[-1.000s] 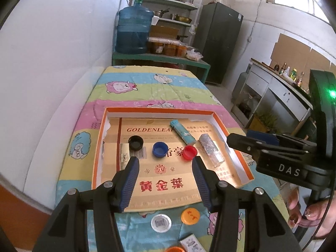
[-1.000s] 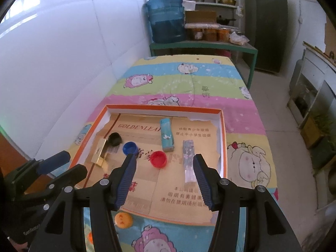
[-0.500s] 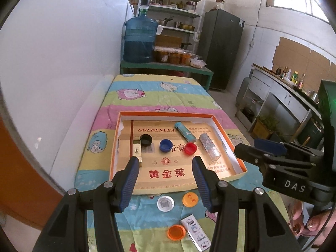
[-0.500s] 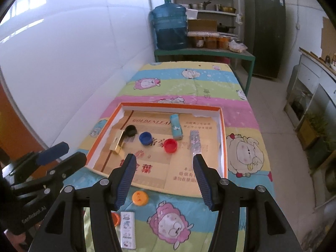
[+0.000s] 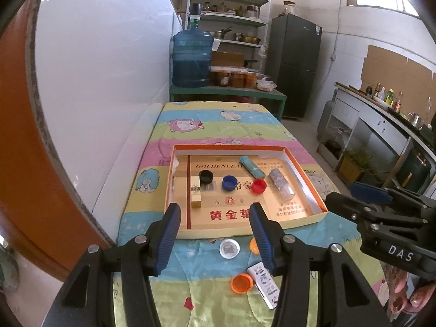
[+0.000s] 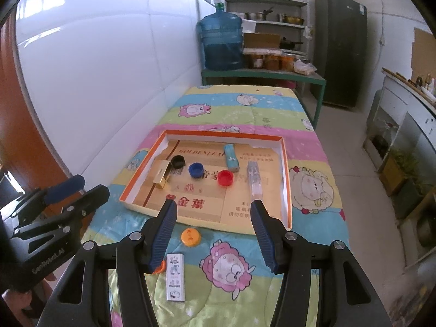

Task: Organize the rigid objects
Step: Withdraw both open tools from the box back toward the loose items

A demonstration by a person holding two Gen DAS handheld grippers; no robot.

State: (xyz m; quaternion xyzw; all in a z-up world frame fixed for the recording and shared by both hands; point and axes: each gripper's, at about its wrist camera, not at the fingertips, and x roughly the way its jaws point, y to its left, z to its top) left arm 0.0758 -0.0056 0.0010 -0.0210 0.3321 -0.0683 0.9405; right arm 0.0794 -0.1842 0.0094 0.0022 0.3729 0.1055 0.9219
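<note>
On the striped cartoon quilt (image 6: pixel 272 109) lay a shallow orange-rimmed box (image 5: pixel 306 175), and inside it sat a black cap (image 5: pixel 206 176), a blue cap (image 5: pixel 228 182), a red cap (image 5: pixel 258 185), a gold lighter (image 5: pixel 196 195), a teal lighter (image 5: pixel 251 166) and a clear lighter (image 5: pixel 281 185). Outside the box, near its front edge, rested a white cap (image 5: pixel 229 248), an orange cap (image 6: pixel 190 236), a second orange cap (image 5: pixel 241 284) and a white printed lighter (image 6: pixel 175 277). The left gripper (image 5: pixel 215 235) and right gripper (image 6: pixel 214 234) both hovered above these with fingers spread apart, holding nothing.
</note>
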